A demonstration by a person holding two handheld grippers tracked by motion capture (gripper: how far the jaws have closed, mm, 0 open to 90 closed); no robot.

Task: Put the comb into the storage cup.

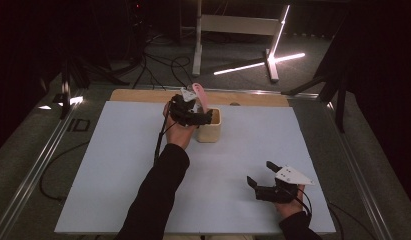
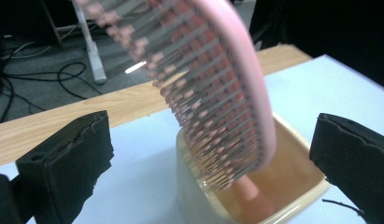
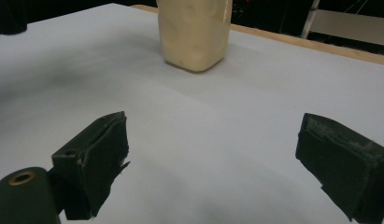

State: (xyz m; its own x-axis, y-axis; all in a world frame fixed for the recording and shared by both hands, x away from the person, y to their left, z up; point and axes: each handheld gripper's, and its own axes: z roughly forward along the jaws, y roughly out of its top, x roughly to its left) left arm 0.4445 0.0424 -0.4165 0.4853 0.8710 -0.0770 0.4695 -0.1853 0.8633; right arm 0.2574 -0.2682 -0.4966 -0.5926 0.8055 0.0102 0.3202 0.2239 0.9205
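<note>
Pink hairbrush [image 2: 217, 88] stands handle-down in the cream square cup [image 2: 292, 205], leaning against the cup's rim, bristles facing the left gripper's camera. In the left gripper view the brush head rises between and just beyond the two black jaws; neither jaw touches it. Handle end sits at the cup bottom, partly blurred. In the high view the brush [image 1: 200, 96] sticks up out of the cup [image 1: 210, 131] at a tilt, its head just past the left gripper [image 1: 205, 118].

Left gripper: jaws wide apart, nothing clamped. It hovers at the cup's near rim, directly in front of the opening. The hand [image 1: 180, 131] holding it sits just behind the cup, black sleeve trailing back toward the table's near edge.

Right gripper [image 1: 260, 174]: jaws apart, holding nothing. It rests low over the white mat [image 1: 118, 165], well apart from cup and brush. In the right gripper view the cup [image 3: 195, 32] stands straight ahead of the jaws, far off, with bare mat [image 3: 203, 135] between. Grey three-cornered plate visible on top of this gripper in the high view.

Wooden table edge [image 1: 143, 95] shows beyond the cup, past the mat's far side. Farther out on the floor: cables and a bright light bar [image 1: 258, 64].
</note>
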